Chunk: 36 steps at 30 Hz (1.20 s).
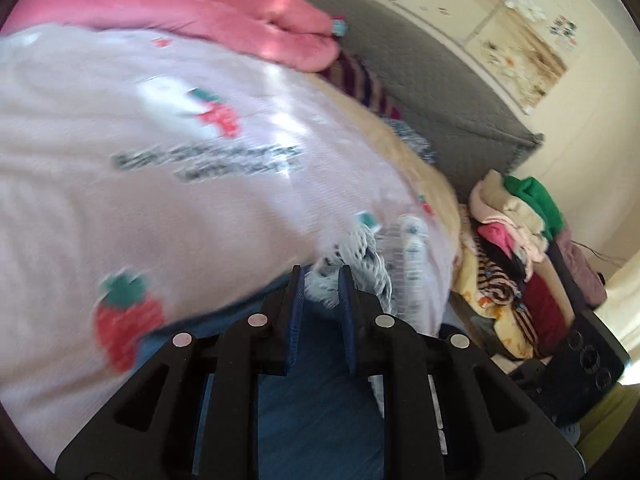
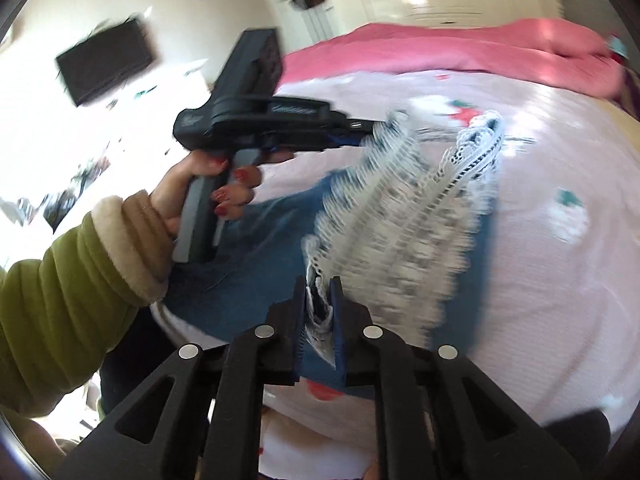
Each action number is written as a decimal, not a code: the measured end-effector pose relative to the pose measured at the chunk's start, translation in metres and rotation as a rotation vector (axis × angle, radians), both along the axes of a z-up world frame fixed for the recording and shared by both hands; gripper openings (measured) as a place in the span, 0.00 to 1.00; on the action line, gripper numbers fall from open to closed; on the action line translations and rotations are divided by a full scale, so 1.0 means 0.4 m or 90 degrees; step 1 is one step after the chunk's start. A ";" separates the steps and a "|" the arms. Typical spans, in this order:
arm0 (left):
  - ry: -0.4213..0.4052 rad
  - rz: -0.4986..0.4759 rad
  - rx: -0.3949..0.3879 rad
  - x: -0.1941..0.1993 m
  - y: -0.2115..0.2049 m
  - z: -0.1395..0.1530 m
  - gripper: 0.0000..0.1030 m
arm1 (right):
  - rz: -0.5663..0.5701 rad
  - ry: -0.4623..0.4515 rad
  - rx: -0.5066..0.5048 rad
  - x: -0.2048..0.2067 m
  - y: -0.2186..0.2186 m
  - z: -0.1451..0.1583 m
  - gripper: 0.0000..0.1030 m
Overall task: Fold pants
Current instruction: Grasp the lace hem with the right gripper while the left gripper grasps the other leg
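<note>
A pair of blue denim pants (image 2: 260,240) with white lace trim (image 2: 400,216) lies on a bed covered by a pale pink blanket (image 2: 540,280) printed with strawberries. The pants sit near the bed's close edge, and the lace end is lifted off the blanket and stretched between two grippers. Both pictures are smeared by motion, so the finer detail of the lace is unclear.

In the right wrist view, the right gripper (image 2: 318,280) has its jaws together, clamped on a bunch of lace and denim at the near edge of the pants. White lace shows squeezed between its blue pads. From there the lace fans upward and away across the blanket.

In the same view, the left gripper (image 2: 370,130) is held level above the bed by a hand (image 2: 224,184) in an olive green sleeve (image 2: 60,300) with a cream cuff. Its tip meets the far end of the lace, and the trim hangs from it.

In the left wrist view, the left gripper (image 1: 320,276) has its jaws drawn close, with lace (image 1: 352,264) bunched at and just past the fingertips. Blue denim fills the space below the fingers.

Along the far edge of the bed lies a folded pink quilt (image 1: 200,12). A grey padded headboard (image 1: 420,72) stands at the bed's right end. Beyond that end, a pile of mixed clothes (image 1: 516,248) rests beside the bed. A dark flat screen (image 2: 106,62) hangs on the cream wall.
</note>
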<state>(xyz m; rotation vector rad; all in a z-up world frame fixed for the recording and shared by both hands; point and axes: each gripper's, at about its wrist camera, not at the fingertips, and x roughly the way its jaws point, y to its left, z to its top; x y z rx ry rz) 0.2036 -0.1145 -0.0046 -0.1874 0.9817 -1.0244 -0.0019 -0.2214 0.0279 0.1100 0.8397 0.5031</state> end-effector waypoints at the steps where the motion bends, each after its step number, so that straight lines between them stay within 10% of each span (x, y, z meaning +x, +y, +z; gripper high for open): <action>1: 0.006 0.010 0.012 -0.001 0.021 -0.011 0.10 | 0.017 0.003 -0.009 0.009 0.027 -0.009 0.11; 10: 0.040 0.071 0.032 -0.030 0.164 -0.068 0.11 | 0.083 0.044 -0.041 0.013 0.120 -0.077 0.11; 17: -0.016 0.104 0.044 -0.112 0.192 -0.024 0.38 | 0.126 0.063 -0.037 -0.020 0.160 -0.090 0.14; 23: -0.093 0.152 0.105 -0.227 0.194 0.021 0.55 | 0.082 -0.034 -0.025 -0.044 0.058 0.038 0.43; 36: 0.030 0.160 0.074 -0.410 0.137 -0.060 0.64 | 0.079 0.011 -0.187 0.369 0.052 0.020 0.67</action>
